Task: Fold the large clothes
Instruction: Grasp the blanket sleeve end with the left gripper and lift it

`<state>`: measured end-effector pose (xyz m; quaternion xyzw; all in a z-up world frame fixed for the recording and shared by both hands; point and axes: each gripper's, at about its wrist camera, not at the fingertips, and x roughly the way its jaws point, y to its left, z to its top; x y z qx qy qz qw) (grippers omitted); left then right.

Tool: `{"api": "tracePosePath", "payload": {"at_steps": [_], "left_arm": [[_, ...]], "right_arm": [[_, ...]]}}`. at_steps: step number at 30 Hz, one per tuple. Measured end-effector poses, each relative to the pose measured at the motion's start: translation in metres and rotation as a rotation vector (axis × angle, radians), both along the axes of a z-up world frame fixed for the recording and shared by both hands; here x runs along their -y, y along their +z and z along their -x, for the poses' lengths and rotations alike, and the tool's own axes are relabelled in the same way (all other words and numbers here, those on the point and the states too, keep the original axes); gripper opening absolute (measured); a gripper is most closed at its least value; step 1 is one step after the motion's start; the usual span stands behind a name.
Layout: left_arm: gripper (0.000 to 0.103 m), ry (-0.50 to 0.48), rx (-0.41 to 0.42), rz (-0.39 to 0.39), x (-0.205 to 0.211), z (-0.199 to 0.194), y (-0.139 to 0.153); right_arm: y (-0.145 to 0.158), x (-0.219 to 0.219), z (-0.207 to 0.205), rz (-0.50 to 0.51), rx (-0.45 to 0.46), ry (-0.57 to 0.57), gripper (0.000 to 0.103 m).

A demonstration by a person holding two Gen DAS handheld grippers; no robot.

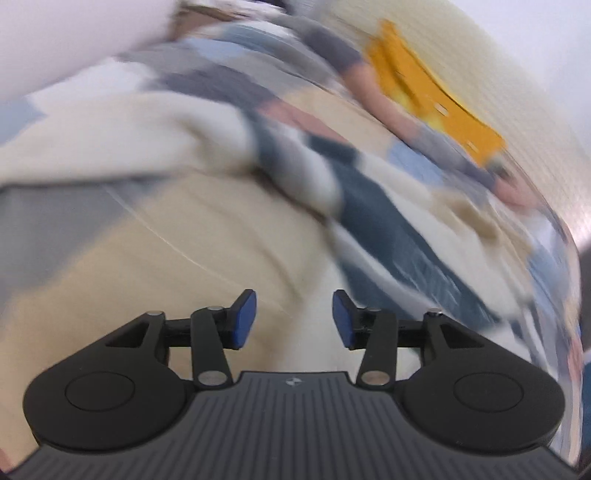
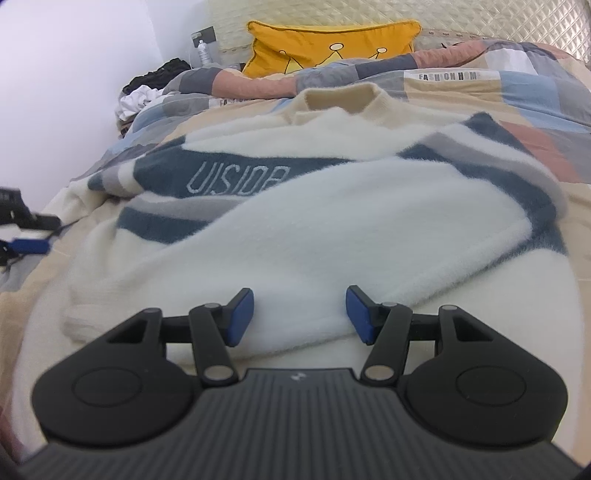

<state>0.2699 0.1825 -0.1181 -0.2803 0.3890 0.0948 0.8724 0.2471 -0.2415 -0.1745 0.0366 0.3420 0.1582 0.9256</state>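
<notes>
A fluffy white sweater (image 2: 332, 229) with dark blue and grey stripes and lettering lies spread on the bed, one sleeve folded across its chest. My right gripper (image 2: 299, 306) hovers open over that sleeve's lower part, with the pads apart and not pressing the cloth. The left wrist view is heavily blurred. In it my left gripper (image 1: 294, 306) stands open with nothing between its pads, above beige bedding, and the sweater (image 1: 388, 229) runs up to the right. At the left edge of the right wrist view a blue pad (image 2: 29, 245) of the left gripper shows beside the sweater.
A patchwork quilt (image 2: 535, 110) covers the bed. A yellow pillow (image 2: 332, 48) leans on the quilted headboard (image 2: 480, 18). A heap of black and white clothes (image 2: 147, 92) and a bottle (image 2: 203, 51) sit at the far left by the white wall.
</notes>
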Motion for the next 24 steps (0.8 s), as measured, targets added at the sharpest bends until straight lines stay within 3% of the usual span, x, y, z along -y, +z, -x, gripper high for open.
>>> {"api": "tracePosePath", "payload": {"at_steps": [3, 6, 15, 24], "left_arm": [[0.054, 0.137, -0.041, 0.073, -0.056, -0.004, -0.002], [0.054, 0.269, -0.015, 0.206, -0.109, 0.005, -0.009], [0.055, 0.448, 0.009, 0.449, -0.192, 0.024, -0.056], [0.055, 0.533, 0.113, 0.463, -0.226, 0.011, -0.077]], "right_arm": [[0.001, 0.0, -0.001, 0.004, 0.0, 0.003, 0.057], [0.001, 0.0, -0.002, 0.002, -0.003, 0.0, 0.057], [0.0, -0.004, -0.005, 0.022, -0.01, -0.014, 0.058], [-0.003, -0.012, -0.01, 0.05, -0.009, -0.034, 0.061]]}}
